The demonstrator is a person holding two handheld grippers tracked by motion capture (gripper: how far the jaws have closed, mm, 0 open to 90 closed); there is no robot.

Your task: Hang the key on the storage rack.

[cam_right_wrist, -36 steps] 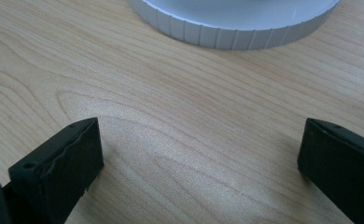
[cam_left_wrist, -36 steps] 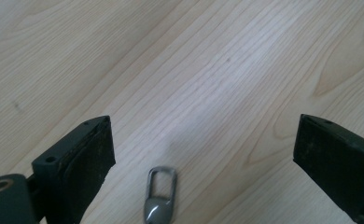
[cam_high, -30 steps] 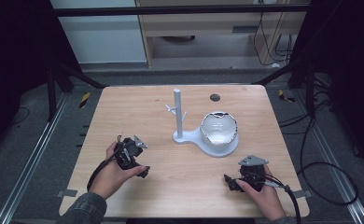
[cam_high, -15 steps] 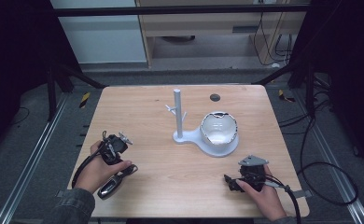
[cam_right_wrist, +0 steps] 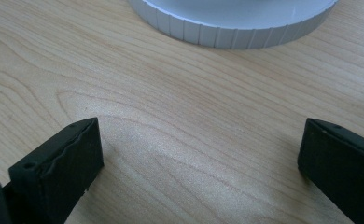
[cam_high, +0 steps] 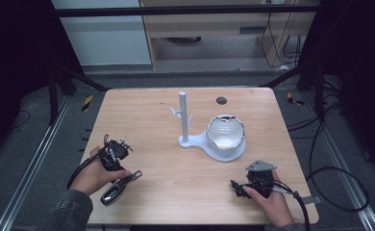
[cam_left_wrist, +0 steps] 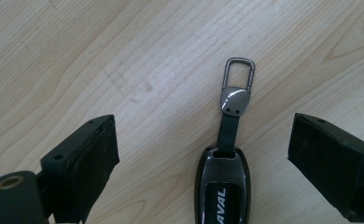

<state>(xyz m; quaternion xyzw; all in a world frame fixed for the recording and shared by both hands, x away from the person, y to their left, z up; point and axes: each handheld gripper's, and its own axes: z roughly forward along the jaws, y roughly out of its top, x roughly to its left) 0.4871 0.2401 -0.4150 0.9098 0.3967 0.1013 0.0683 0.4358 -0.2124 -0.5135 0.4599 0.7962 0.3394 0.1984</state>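
A black key fob (cam_high: 119,186) with a short strap and a metal clasp lies flat on the wooden table (cam_high: 176,187) near its front left. My left gripper (cam_high: 113,159) is held just above it. In the left gripper view the key fob (cam_left_wrist: 223,186) lies between the wide-apart jaws of the left gripper (cam_left_wrist: 203,140), untouched, with its clasp (cam_left_wrist: 238,74) pointing away. My right gripper (cam_high: 237,187) rests at the front right, open. In the right gripper view the right gripper (cam_right_wrist: 199,154) has bare wood between its jaws.
A white stand (cam_high: 183,120) with an upright post, small pegs and a round dish (cam_high: 225,134) sits at the table's middle; its ribbed base rim (cam_right_wrist: 231,28) lies just ahead of the right jaws. A small dark disc (cam_high: 221,100) sits near the far edge.
My left hand and gripper have shifted left and toward the table's front edge. The key fob now lies on the table below the open jaws. The right gripper has stayed put.
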